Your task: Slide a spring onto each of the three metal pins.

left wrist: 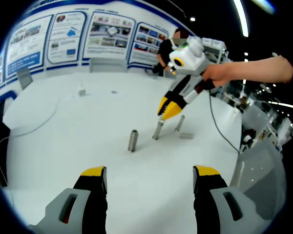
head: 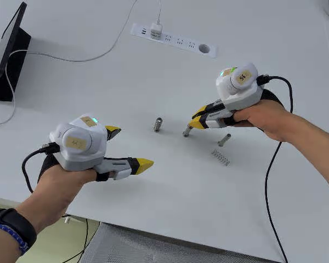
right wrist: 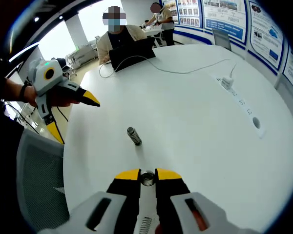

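- A short metal pin (head: 186, 131) is pinched at its upper end between the yellow tips of the right hand-held gripper (head: 196, 121). It leans, and its lower end is down at the white surface (head: 153, 186).
- In the right gripper view the same pin (right wrist: 146, 178) sits end-on between the two tips, which are pressed against it.
- Just to the left of it in the head view, a second pin with a spring already on it (head: 158, 124) stands upright on the surface. Nothing touches it.
- A third pin (head: 223, 140) lies on its side, below the right hand in that view.
- A loose spring (head: 220, 157) lies flat just beside the third pin, on the side nearer the person.
- The left hand-held gripper (head: 128, 148) is held low over the near part of the surface, well apart from all the pins. Its jaws are spread wide and hold nothing.
- In the left gripper view its two yellow tips stand far apart, pointing toward the sprung pin (left wrist: 132, 140) and the right hand-held gripper (left wrist: 168, 109).
- At the far edge, a white power strip (head: 172, 38) has one plug in it.
- A dark screen (head: 5, 55) stands at the far left.
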Action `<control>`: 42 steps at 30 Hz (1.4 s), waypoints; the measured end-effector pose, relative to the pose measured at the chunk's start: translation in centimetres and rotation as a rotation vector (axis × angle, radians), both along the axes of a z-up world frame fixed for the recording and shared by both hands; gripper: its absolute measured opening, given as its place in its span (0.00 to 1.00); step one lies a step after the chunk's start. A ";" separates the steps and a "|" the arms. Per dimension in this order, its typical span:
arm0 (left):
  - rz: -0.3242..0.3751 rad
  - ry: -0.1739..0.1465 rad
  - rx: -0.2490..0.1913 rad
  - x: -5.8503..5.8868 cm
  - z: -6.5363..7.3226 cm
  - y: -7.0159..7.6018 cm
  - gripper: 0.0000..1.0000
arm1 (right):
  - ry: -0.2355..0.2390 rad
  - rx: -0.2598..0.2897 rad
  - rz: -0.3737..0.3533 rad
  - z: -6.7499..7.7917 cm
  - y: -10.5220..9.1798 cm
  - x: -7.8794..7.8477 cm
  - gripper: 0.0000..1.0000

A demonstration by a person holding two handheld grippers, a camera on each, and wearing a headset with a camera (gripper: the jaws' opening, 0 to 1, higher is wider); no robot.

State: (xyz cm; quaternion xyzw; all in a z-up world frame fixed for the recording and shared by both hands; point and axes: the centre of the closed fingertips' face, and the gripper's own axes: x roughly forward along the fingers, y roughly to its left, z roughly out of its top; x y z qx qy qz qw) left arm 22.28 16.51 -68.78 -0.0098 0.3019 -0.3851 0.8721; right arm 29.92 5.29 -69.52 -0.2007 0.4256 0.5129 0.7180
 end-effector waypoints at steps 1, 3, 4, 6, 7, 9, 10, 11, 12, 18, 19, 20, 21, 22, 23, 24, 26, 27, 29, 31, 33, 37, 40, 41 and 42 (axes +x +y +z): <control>0.000 0.000 0.000 0.0 0.0 0.0 0.73 | -0.003 -0.003 0.004 0.0 0.0 0.0 0.13; 0.001 -0.001 -0.001 0.1 0.0 0.0 0.73 | -0.024 -0.019 0.025 0.0 0.1 0.0 0.13; 0.001 0.000 0.000 0.1 0.0 0.0 0.73 | -0.031 -0.025 0.031 0.0 0.1 -0.1 0.13; -0.002 -0.001 0.001 0.0 -0.1 0.0 0.73 | -0.051 -0.045 0.054 -0.1 0.0 -0.1 0.13; -0.001 -0.001 0.001 0.0 -0.1 0.0 0.73 | -0.055 -0.056 0.062 -0.3 -0.1 -0.2 0.13; -0.001 -0.001 0.003 0.0 -0.1 0.0 0.73 | -0.061 -0.063 0.071 -0.5 -0.1 -0.3 0.13; -0.001 0.000 0.002 0.0 -0.1 0.0 0.73 | -0.063 -0.063 0.075 -0.5 0.0 -0.3 0.13; -0.001 0.000 0.001 0.0 -0.1 0.0 0.73 | -0.065 -0.064 0.077 -0.6 0.0 -0.3 0.13; 0.000 0.000 0.001 -0.1 -0.1 0.0 0.73 | -0.068 -0.067 0.079 -0.6 0.0 -0.2 0.13; 0.000 0.003 0.002 -0.2 -0.2 0.0 0.72 | -0.078 -0.075 0.091 -0.9 0.1 -0.1 0.13; 0.000 0.003 0.002 -0.2 -0.2 0.0 0.72 | -0.078 -0.078 0.094 -1.0 0.1 -0.1 0.13; -0.001 0.003 0.003 -0.2 -0.3 0.0 0.72 | -0.079 -0.084 0.100 -1.1 0.1 -0.1 0.13; -0.002 0.003 0.004 -0.2 -0.3 0.0 0.72 | -0.079 -0.086 0.103 -1.2 0.2 -0.1 0.13; -0.001 0.003 0.006 -0.3 -0.3 0.1 0.73 | -0.079 -0.090 0.108 -1.4 0.2 -0.2 0.13; -0.002 0.004 0.008 -0.3 -0.3 0.1 0.73 | -0.080 -0.092 0.113 -1.4 0.2 -0.2 0.13; -0.003 0.003 0.009 -0.2 -0.3 0.1 0.73 | -0.081 -0.094 0.116 -1.6 0.2 -0.2 0.13; -0.001 0.001 0.007 -0.2 -0.3 0.1 0.73 | -0.076 -0.095 0.118 -1.8 0.2 -0.1 0.13; 0.000 0.001 0.007 -0.1 -0.3 0.2 0.73 | -0.074 -0.096 0.118 -2.0 0.3 -0.1 0.13; -0.001 0.002 0.008 -0.1 -0.3 0.3 0.73 | -0.072 -0.095 0.117 -2.1 0.3 -0.1 0.13; 0.001 0.001 0.007 0.0 -0.2 0.3 0.73 | -0.070 -0.095 0.117 -2.2 0.4 -0.2 0.13; 0.003 0.002 0.006 0.1 -0.1 0.4 0.73 | -0.070 -0.098 0.118 -2.5 0.4 -0.2 0.13; 0.004 0.001 0.008 0.2 0.0 0.4 0.73 | -0.066 -0.101 0.115 -2.9 0.4 -0.3 0.13; 0.006 0.003 0.006 0.2 -0.1 0.4 0.73 | -0.066 -0.101 0.113 -3.1 0.4 -0.3 0.13; 0.006 0.004 0.008 0.2 -0.1 0.4 0.73 | -0.065 -0.101 0.112 -3.2 0.4 -0.3 0.13; 0.005 0.005 0.007 0.1 -0.1 0.4 0.73 | -0.064 -0.100 0.109 -3.3 0.4 -0.3 0.13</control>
